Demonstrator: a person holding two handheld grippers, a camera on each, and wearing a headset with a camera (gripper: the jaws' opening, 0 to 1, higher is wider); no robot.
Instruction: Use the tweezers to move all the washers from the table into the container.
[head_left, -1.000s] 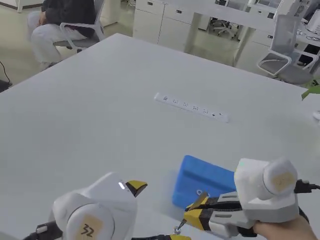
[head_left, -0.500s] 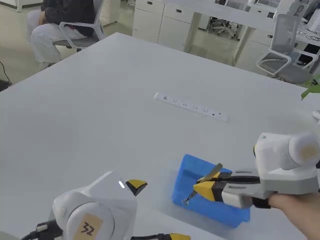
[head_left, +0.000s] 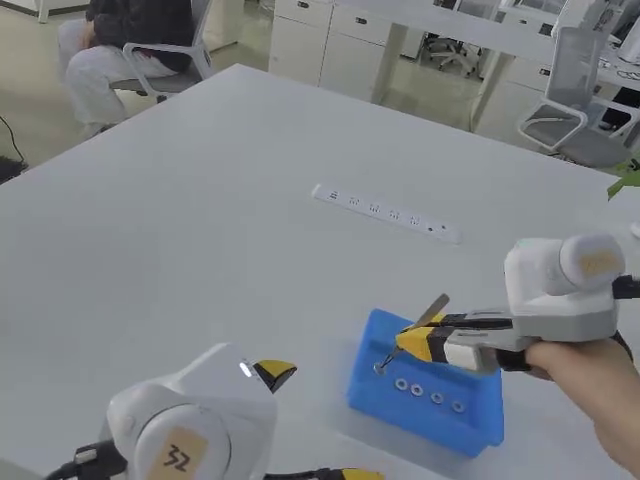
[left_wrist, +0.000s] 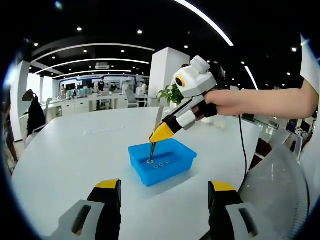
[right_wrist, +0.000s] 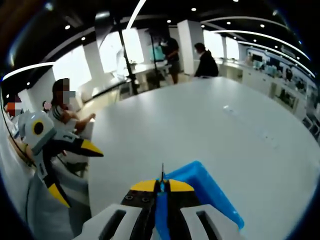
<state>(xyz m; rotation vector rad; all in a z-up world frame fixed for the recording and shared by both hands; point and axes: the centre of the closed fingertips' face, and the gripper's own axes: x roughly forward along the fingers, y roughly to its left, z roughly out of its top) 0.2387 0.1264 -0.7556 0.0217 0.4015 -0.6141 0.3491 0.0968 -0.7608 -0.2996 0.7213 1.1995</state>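
Note:
A blue container (head_left: 480, 425) sits on the white table (head_left: 200, 220), with several washers (head_left: 437, 398) in a row on its floor. My right gripper (head_left: 415, 340) is shut on the tweezers (head_left: 388, 360), reaching in from the right. The tweezers' tip points down into the container's near-left corner; whether it holds a washer I cannot tell. In the left gripper view the right gripper (left_wrist: 162, 132) holds the tweezers (left_wrist: 151, 150) over the container (left_wrist: 175, 162). My left gripper (left_wrist: 165, 192) stands open in front of the container, with nothing in it. In the head view the left gripper (head_left: 315, 425) is at the bottom left.
A white power strip (head_left: 385, 213) lies across the middle of the table. A person sits on a chair (head_left: 150, 60) beyond the table's far left corner. Desks and office chairs (head_left: 560, 100) stand behind the table.
My right gripper has risen from the near side of the container and swung right, bringing the tweezers' tip down inside it. The washers in the container now show. The left gripper has stayed put.

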